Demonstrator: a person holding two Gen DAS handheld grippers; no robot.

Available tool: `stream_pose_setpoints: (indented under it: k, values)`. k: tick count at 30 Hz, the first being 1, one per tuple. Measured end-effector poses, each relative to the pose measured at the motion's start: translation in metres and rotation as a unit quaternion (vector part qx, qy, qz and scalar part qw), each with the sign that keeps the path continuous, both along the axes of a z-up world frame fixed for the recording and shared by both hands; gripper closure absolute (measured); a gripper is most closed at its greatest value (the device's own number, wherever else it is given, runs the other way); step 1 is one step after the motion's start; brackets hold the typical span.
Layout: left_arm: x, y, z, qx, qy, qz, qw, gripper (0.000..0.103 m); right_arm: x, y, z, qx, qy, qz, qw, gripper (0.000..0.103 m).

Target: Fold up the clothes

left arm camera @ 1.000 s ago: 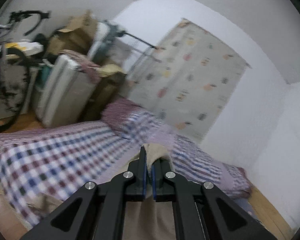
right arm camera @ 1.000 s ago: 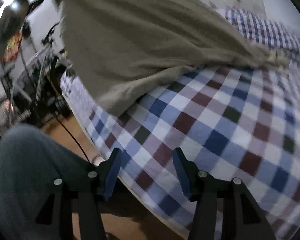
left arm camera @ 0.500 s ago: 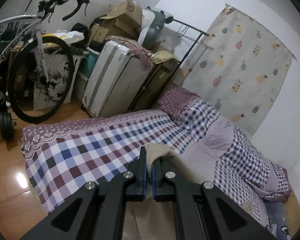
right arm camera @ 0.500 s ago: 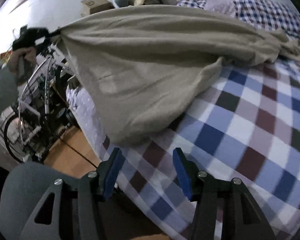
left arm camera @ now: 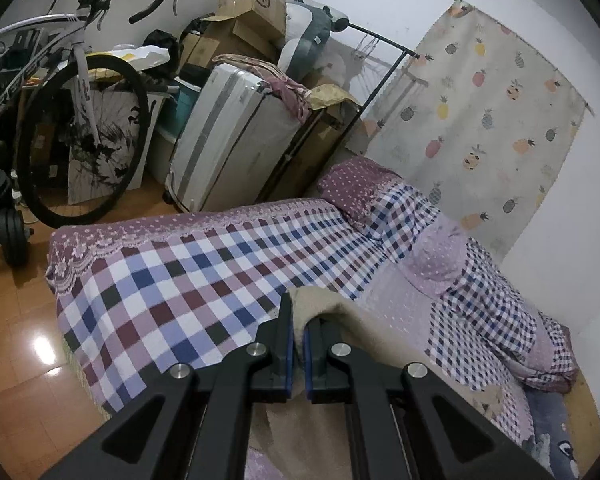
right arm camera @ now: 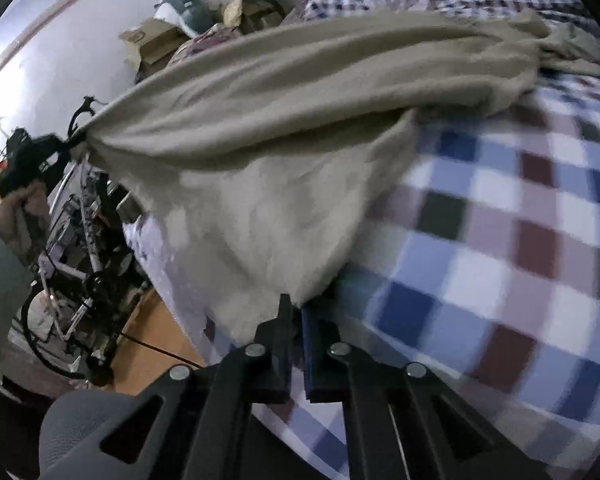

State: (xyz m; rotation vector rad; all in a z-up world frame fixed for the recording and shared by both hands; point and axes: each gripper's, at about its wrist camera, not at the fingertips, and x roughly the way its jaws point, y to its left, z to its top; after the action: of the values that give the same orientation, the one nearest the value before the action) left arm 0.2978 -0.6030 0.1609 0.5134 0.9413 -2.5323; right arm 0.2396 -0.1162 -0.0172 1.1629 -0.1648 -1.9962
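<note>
Both wrist views close, angled down; share checked bedspread (left arm camera: pixel 188 280), beige garment (right arm camera: pixel 284 128).

A bed (left arm camera: pixel 204 280) with a checked sheet in blue, maroon and white lies straight ahead of the tool, its near edge trimmed with lilac lace. At its far end sits a dotted purple pillow (left arm camera: pixel 356 184), with a rumpled checked quilt (left arm camera: pixel 492 304) running down the right side. Beyond the bed, ahead and to the left, a white bicycle (left arm camera: pixel 80 120) stands on the wooden floor (left arm camera: pixel 20 344), a black dumbbell (left arm camera: pixel 8 232) beside its wheel. A pale suitcase (left arm camera: pixel 232 136) leans next to it, with cardboard boxes (left arm camera: pixel 256 8) stacked behind. A pineapple-print curtain (left arm camera: pixel 488 120) hangs on the white wall ahead to the right, beside a black clothes rail (left arm camera: pixel 380 76).
</note>
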Motion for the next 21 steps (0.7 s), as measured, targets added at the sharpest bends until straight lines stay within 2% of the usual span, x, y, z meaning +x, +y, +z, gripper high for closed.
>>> stream_pose_setpoints:
  k: [6, 12, 17, 21]
  values:
    - [0.013, 0.029, -0.004, 0.017, 0.002, -0.032, 0.9994, 0.101, -0.002, 0.062, 0.049, 0.002, 0.032, -0.018, 0.999, 0.102]
    - [0.015, 0.084, -0.006, 0.023, -0.011, -0.105, 0.9942, 0.101, 0.003, 0.146, 0.107, 0.012, 0.069, -0.046, 0.996, 0.102]
    - [0.003, 0.151, -0.004, 0.031, -0.036, -0.193, 0.98, 0.101, 0.015, 0.23, 0.148, 0.031, 0.094, -0.094, 0.991, 0.102]
    - [0.002, 0.21, -0.001, 0.034, -0.067, -0.263, 0.9618, 0.101, 0.026, 0.298, 0.17, 0.05, 0.106, -0.136, 0.984, 0.102]
